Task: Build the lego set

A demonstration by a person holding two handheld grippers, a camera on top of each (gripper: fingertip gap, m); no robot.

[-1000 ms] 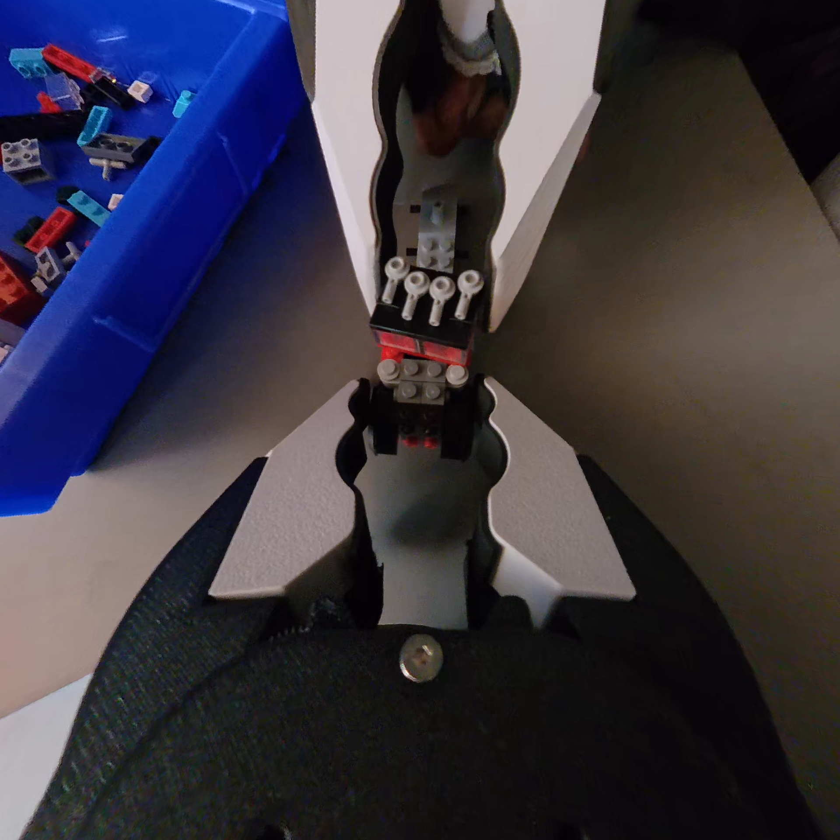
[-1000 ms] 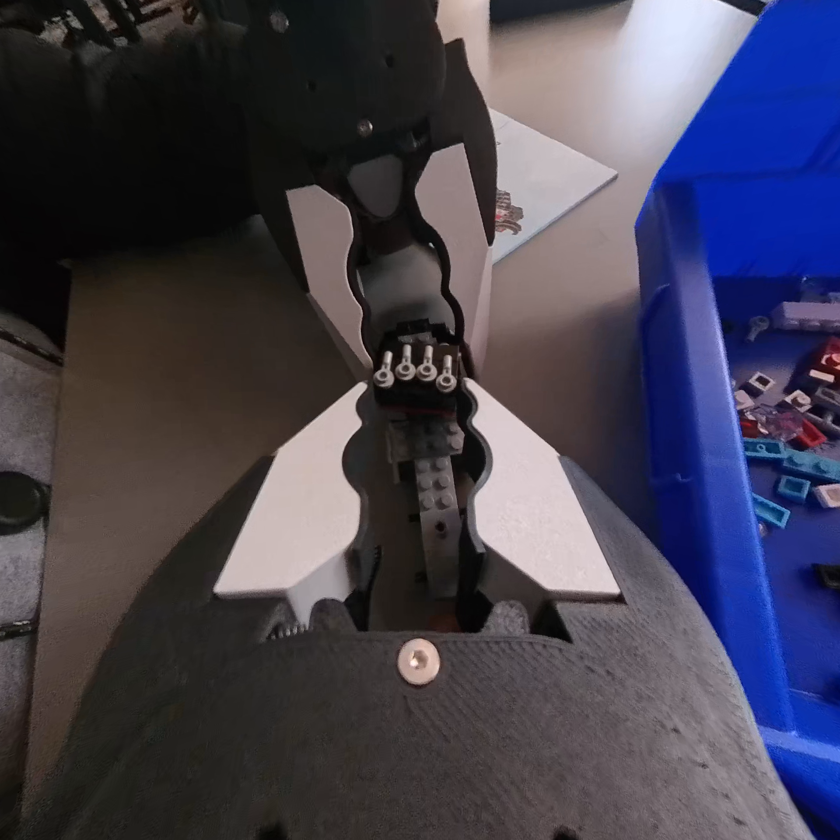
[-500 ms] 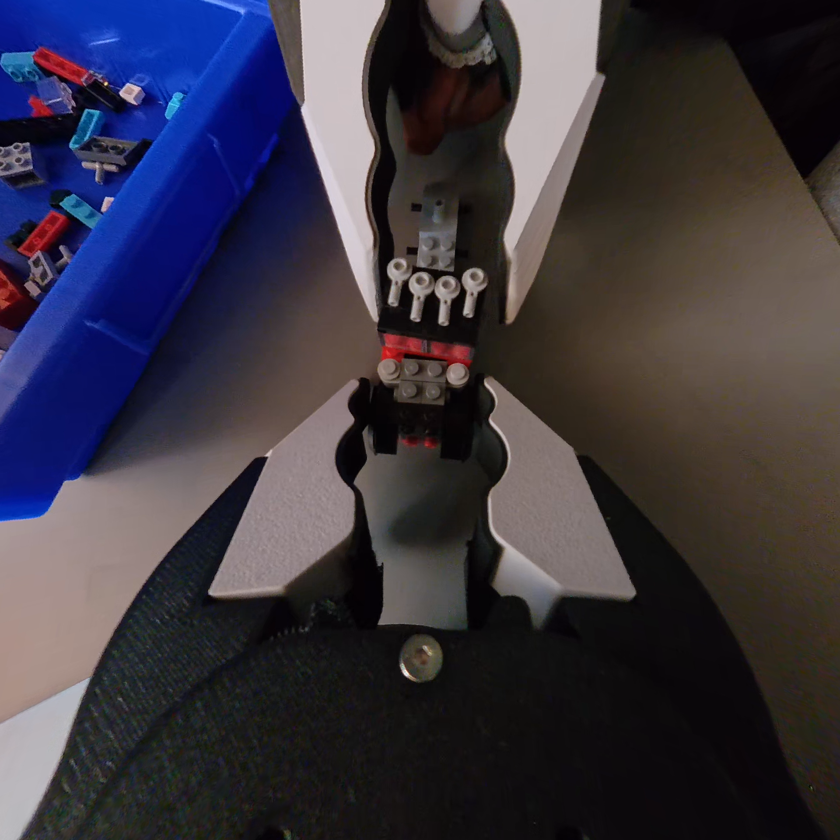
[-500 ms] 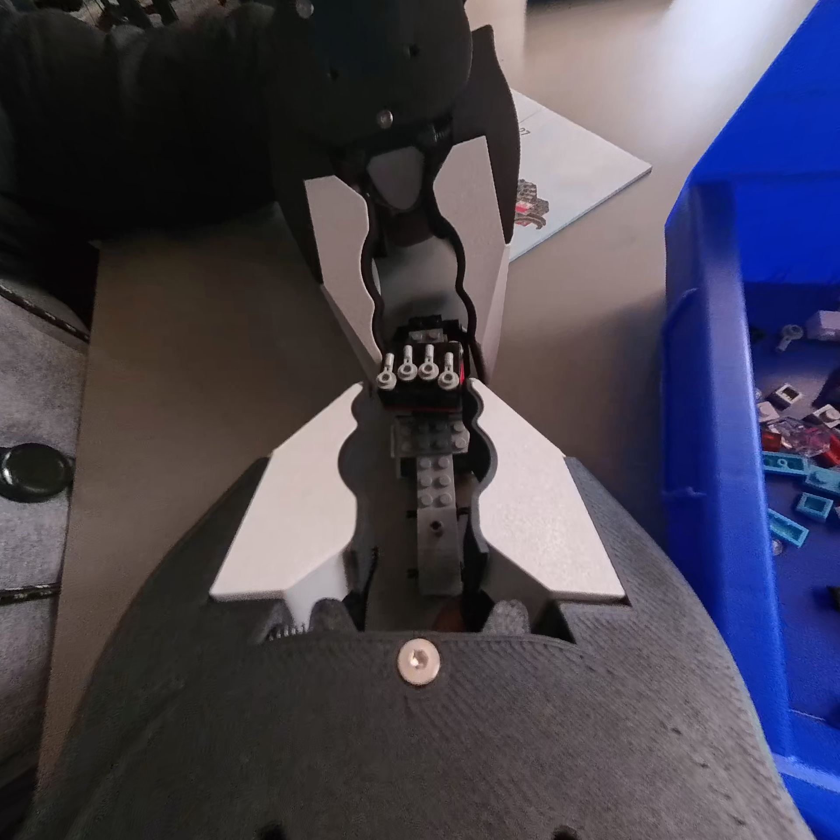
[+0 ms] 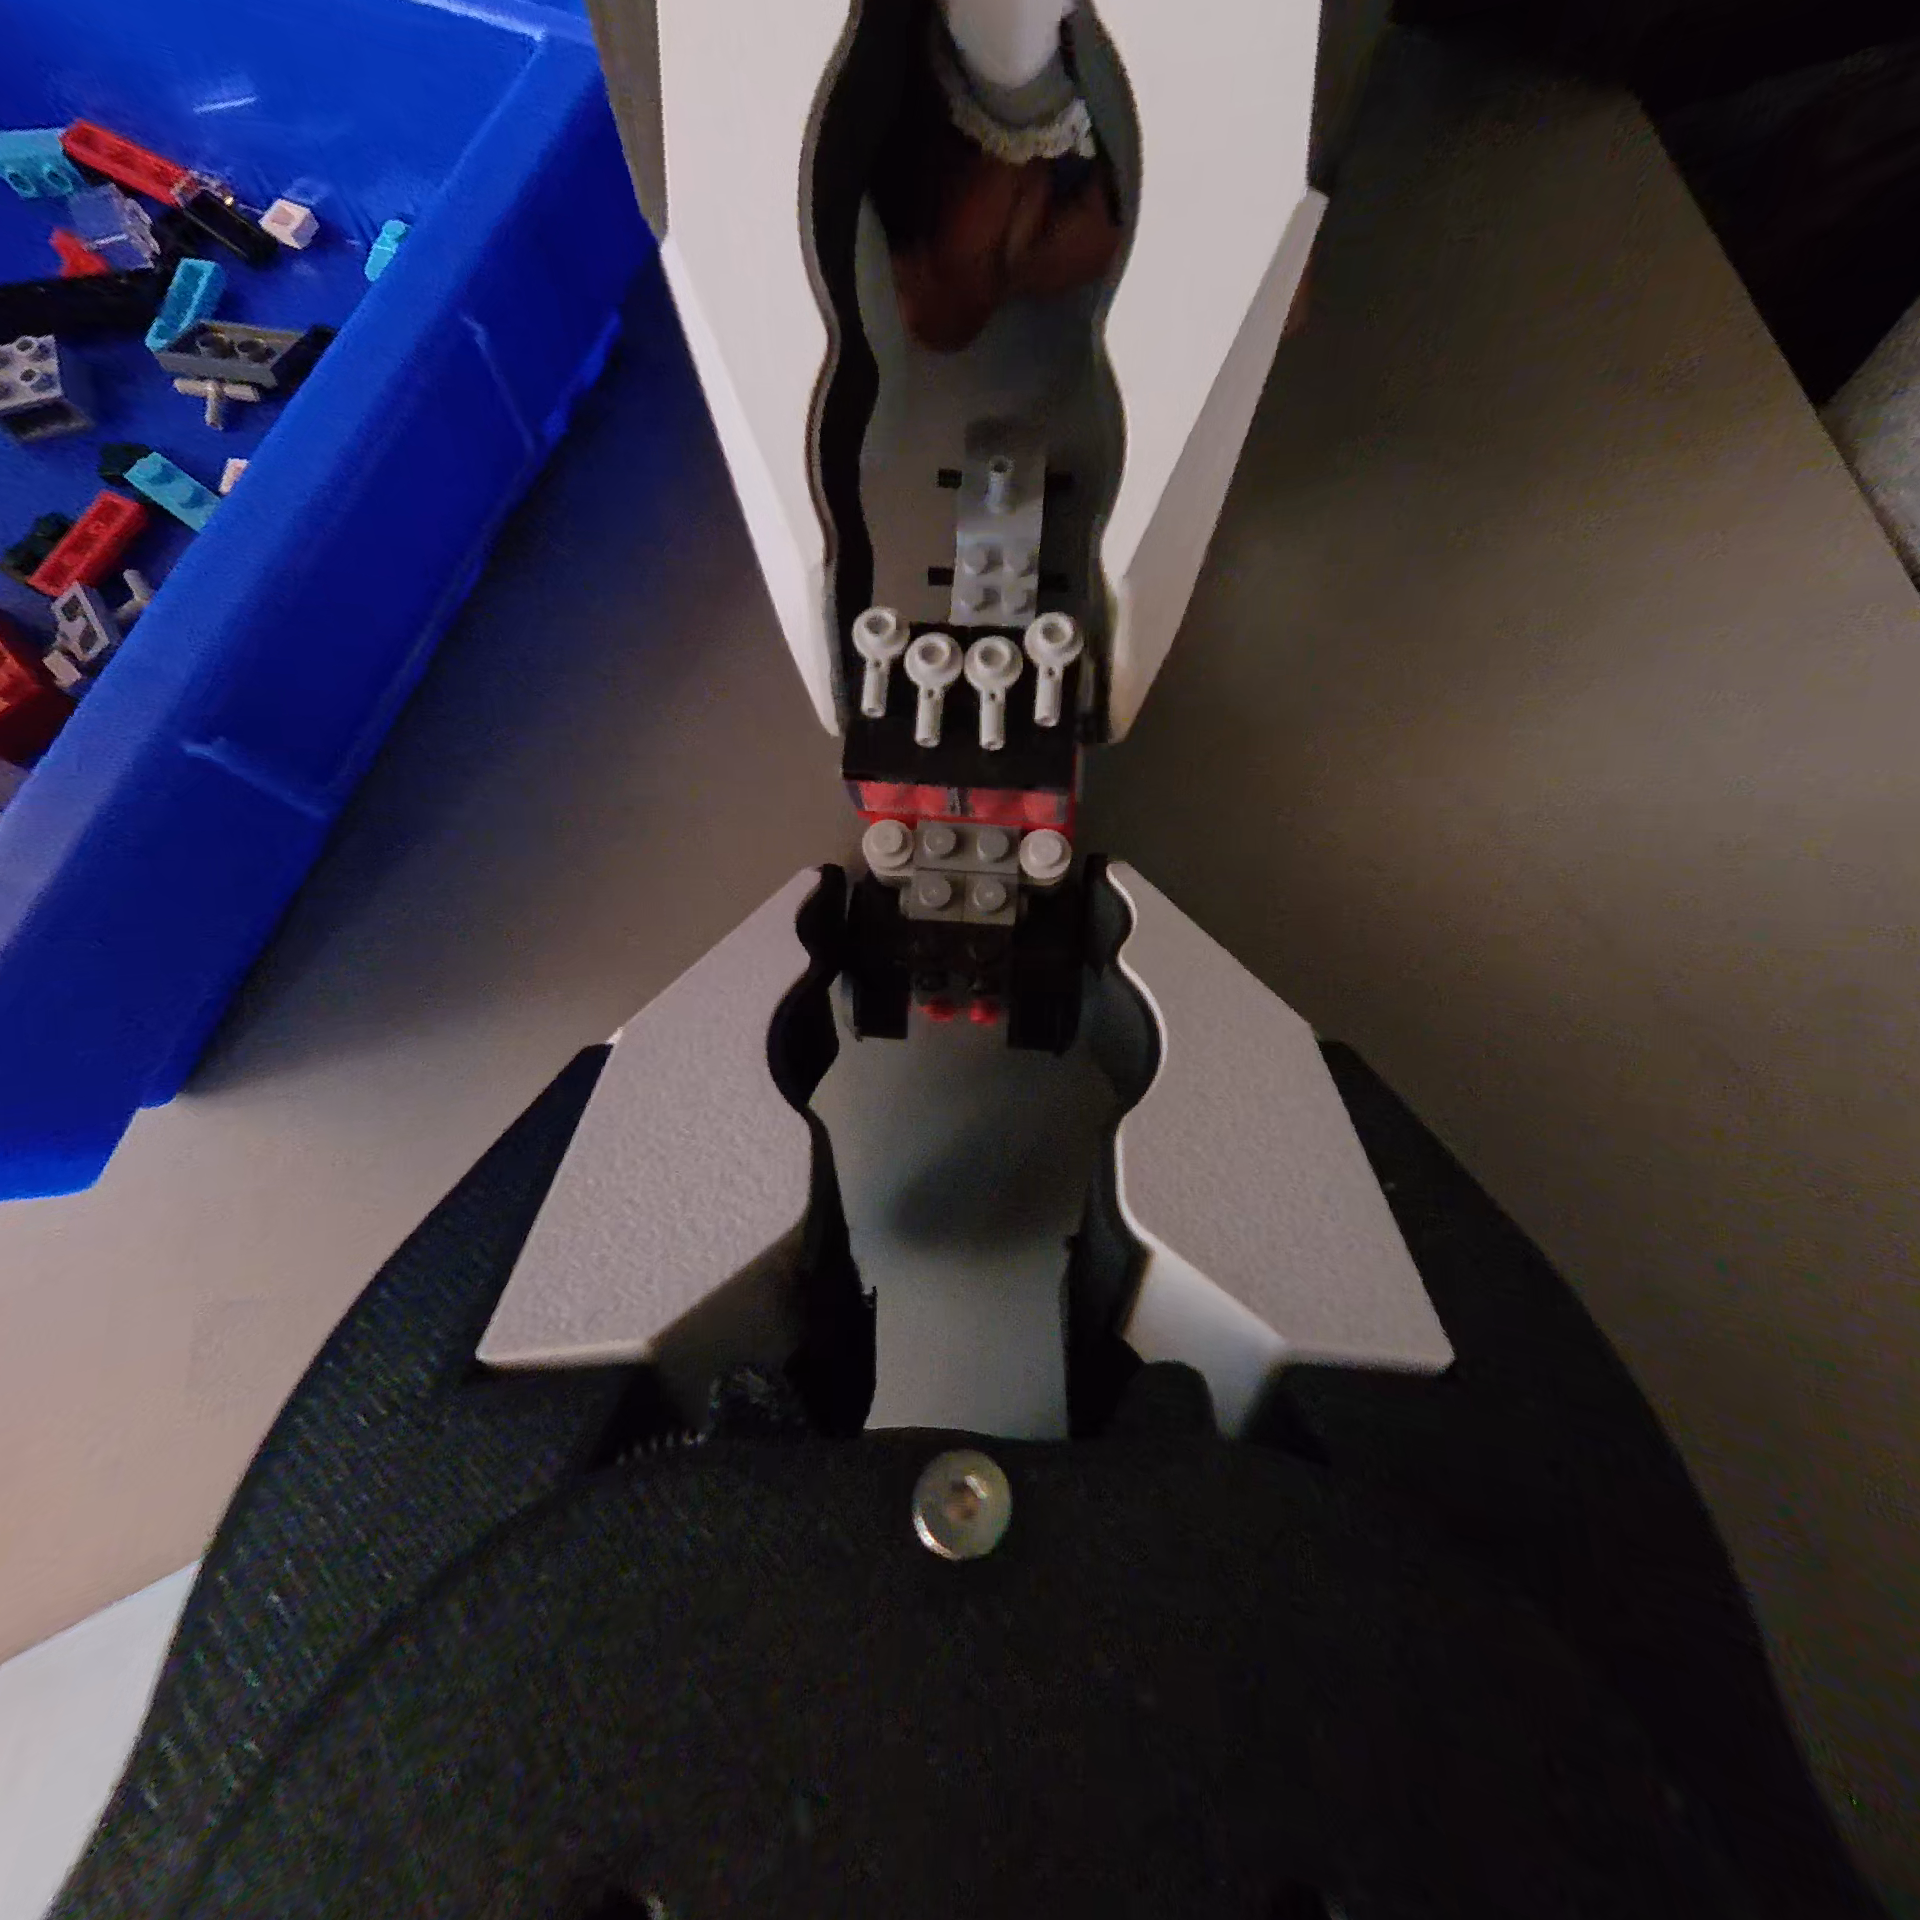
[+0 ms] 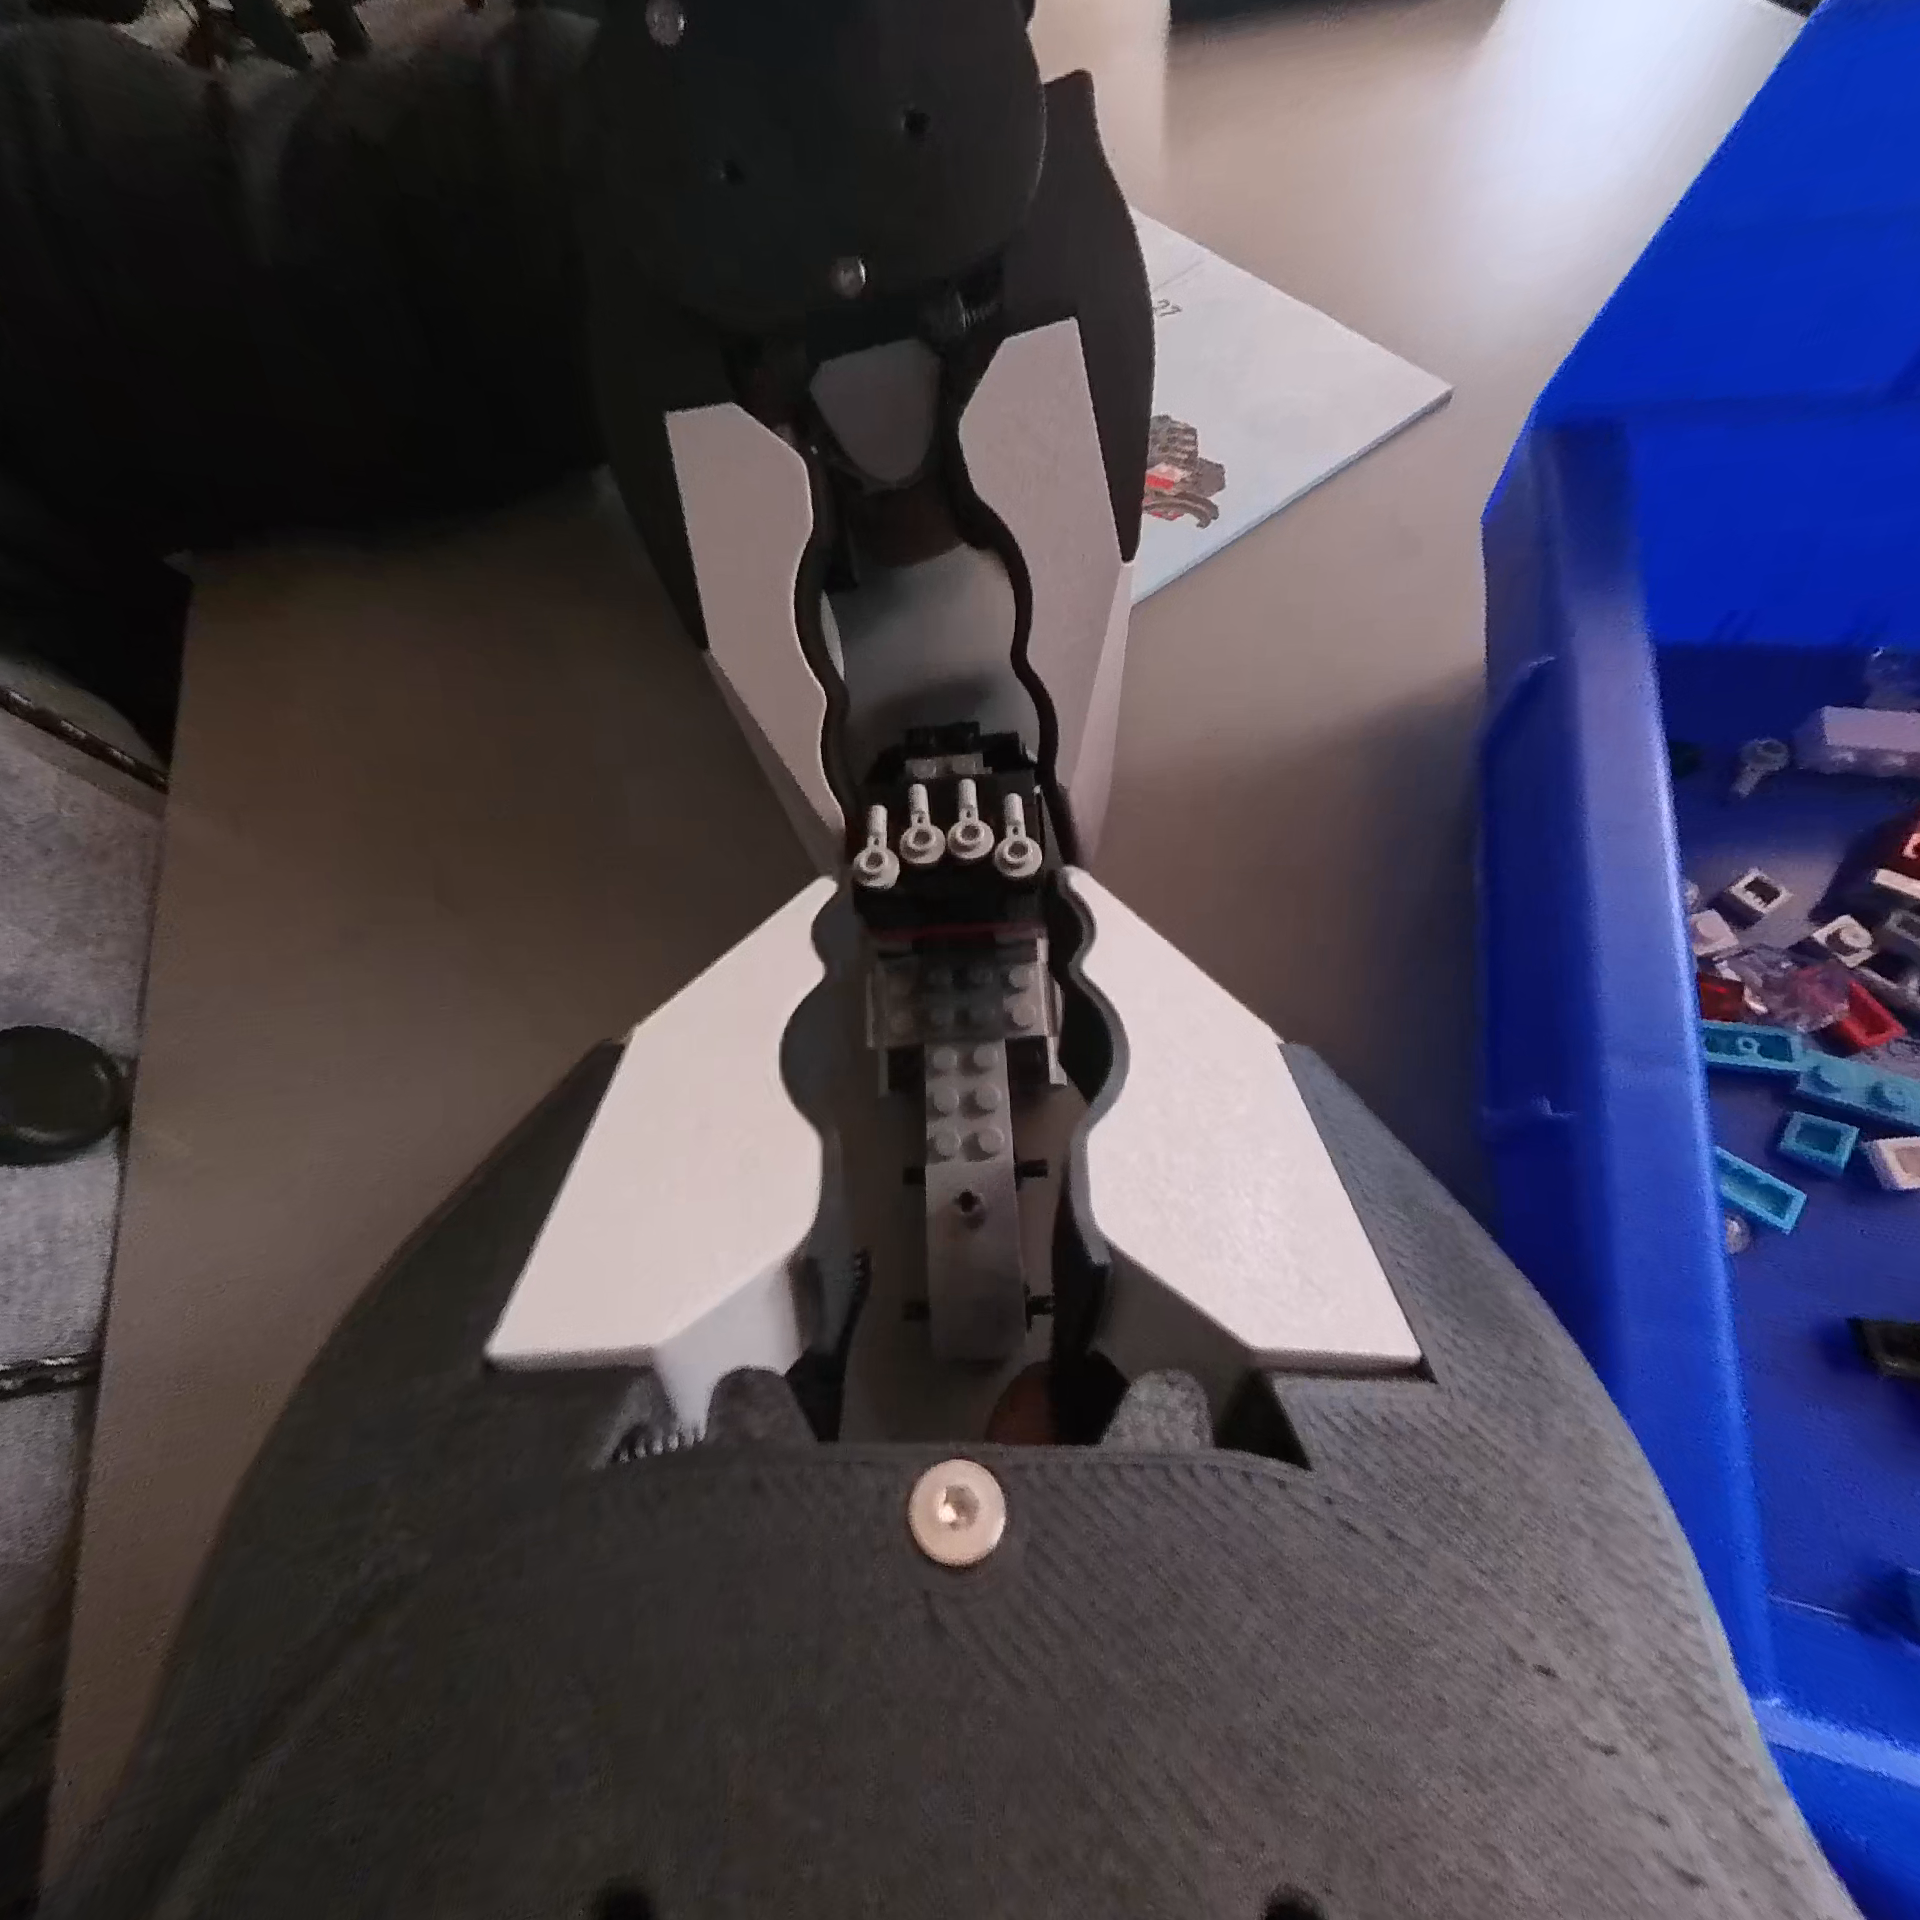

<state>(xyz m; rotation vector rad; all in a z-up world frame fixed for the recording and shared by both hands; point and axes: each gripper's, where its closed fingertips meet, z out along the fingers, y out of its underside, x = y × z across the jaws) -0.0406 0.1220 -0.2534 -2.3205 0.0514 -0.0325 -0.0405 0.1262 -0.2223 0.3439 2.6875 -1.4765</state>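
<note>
A small lego assembly (image 5: 961, 758) hangs above the table between my two grippers, which face each other tip to tip. It is a black block with a row of light grey levers on top, a red layer and grey plates. My left gripper (image 5: 961, 904) is shut on the black end nearest it. My right gripper (image 6: 956, 914) is shut on the other end, where a grey plate (image 6: 966, 1122) runs back between its fingers. The assembly also shows in the right wrist view (image 6: 951, 883). The right gripper (image 5: 966, 727) shows in the left wrist view, and the left gripper (image 6: 956, 831) in the right wrist view.
A blue bin (image 5: 312, 623) of loose red, teal, grey and black bricks stands on the grey table (image 5: 1455, 935), left in the left wrist view and right in the right wrist view (image 6: 1579, 1039). An instruction booklet (image 6: 1278, 384) lies behind the left gripper. Left and right tips are no more than a few centimetres apart.
Both grippers stay shut on the assembly. The pair has drifted slightly over the table, and the left gripper looks a little closer in the right wrist view.
</note>
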